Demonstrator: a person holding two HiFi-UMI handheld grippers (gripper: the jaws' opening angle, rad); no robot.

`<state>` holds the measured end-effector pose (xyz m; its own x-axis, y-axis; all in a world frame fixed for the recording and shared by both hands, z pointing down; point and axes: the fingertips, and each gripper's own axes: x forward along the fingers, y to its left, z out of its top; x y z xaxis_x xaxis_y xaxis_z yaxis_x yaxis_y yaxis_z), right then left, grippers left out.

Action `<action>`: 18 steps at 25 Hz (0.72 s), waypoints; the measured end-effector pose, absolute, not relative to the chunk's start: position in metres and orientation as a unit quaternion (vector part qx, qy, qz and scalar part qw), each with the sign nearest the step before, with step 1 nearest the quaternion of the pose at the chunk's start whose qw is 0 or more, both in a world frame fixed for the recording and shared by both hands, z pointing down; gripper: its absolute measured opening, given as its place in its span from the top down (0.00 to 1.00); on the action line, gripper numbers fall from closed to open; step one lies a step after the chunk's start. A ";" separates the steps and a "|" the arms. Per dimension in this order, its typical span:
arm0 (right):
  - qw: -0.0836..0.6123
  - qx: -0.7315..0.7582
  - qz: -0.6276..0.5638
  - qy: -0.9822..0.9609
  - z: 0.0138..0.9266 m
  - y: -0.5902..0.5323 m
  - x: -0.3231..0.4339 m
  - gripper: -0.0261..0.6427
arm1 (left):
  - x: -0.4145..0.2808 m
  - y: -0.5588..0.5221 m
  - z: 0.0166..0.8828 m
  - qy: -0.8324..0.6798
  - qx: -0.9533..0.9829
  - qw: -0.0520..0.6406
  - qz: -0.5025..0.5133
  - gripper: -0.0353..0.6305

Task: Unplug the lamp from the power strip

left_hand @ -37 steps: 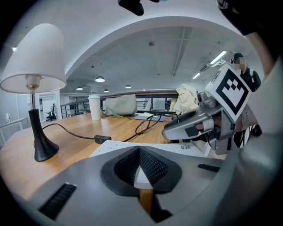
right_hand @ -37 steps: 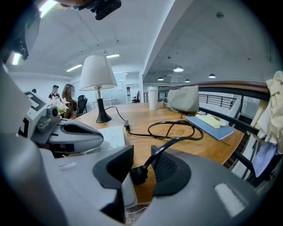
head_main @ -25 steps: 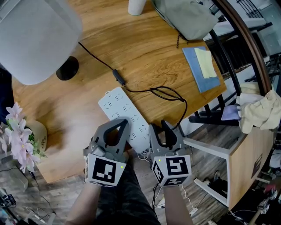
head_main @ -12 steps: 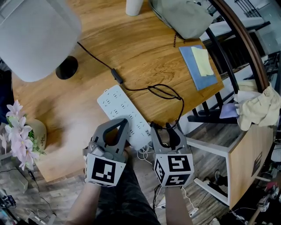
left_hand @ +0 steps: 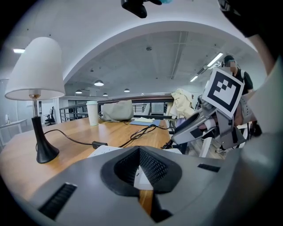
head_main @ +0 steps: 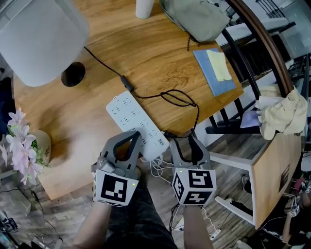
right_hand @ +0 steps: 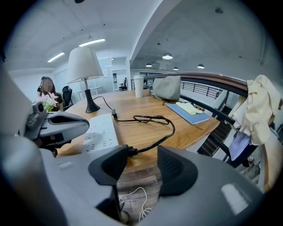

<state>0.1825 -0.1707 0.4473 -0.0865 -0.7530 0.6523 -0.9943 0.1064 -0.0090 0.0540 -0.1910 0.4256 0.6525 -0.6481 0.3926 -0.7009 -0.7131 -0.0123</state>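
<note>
Landmark: power strip [head_main: 133, 116], white, lying diagonally on the wooden worktop [head_main: 155, 53] with its near end at the worktop's front edge.

Left claw [head_main: 136, 134]: tips closed together with nothing clamped between the pads. The tips sit over the strip's near end. The strip's white shows through the loop of the fingers in the left gripper view.

Right claw [head_main: 183, 141]: just right of the strip's near end, at the worktop edge. Its jaws have just been opening and now stand wide apart. The black plug [right_hand: 127, 151] is between them, up against the pad on the strip's side. The other pad is well clear, so it isn't gripped.

The plug looks to be off the strip's face, just beside its near corner, not in a socket.

The cord [head_main: 104, 63] runs from the plug up the strip's right side and loops on the worktop beyond the strip's far end. It then passes an inline switch [head_main: 127, 83] just past that end and reaches the lamp [head_main: 41, 41], which stands well beyond the strip to the upper left.

A white cable [head_main: 158, 168] hangs below the strip's near end.

Other items, all well apart from the strip:
- cup [head_main: 145, 7], on the far side
- grey bag [head_main: 194, 17], also on the far side
- blue notebook [head_main: 206, 73], to the right
- flowers [head_main: 19, 146], to the left
</note>
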 end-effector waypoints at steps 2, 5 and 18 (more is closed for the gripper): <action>0.253 0.625 0.232 -0.701 0.444 -0.170 0.180 0.65 | 0.053 -0.189 0.424 -0.373 0.907 0.068 0.184 0.95; 0.246 0.622 0.224 -0.708 0.437 -0.170 0.174 0.65 | 0.051 -0.187 0.420 -0.374 0.907 0.064 0.182 0.95; 0.213 0.574 0.189 -0.768 0.403 -0.173 0.135 0.67 | 0.029 -0.195 0.391 -0.408 0.897 0.078 0.148 0.95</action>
<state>0.1352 -0.1731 0.4031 -0.2509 -0.8005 0.5443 -0.9616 0.2708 -0.0450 0.0287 -0.1949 0.3913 0.6230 -0.7099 0.3285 -0.7558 -0.6545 0.0189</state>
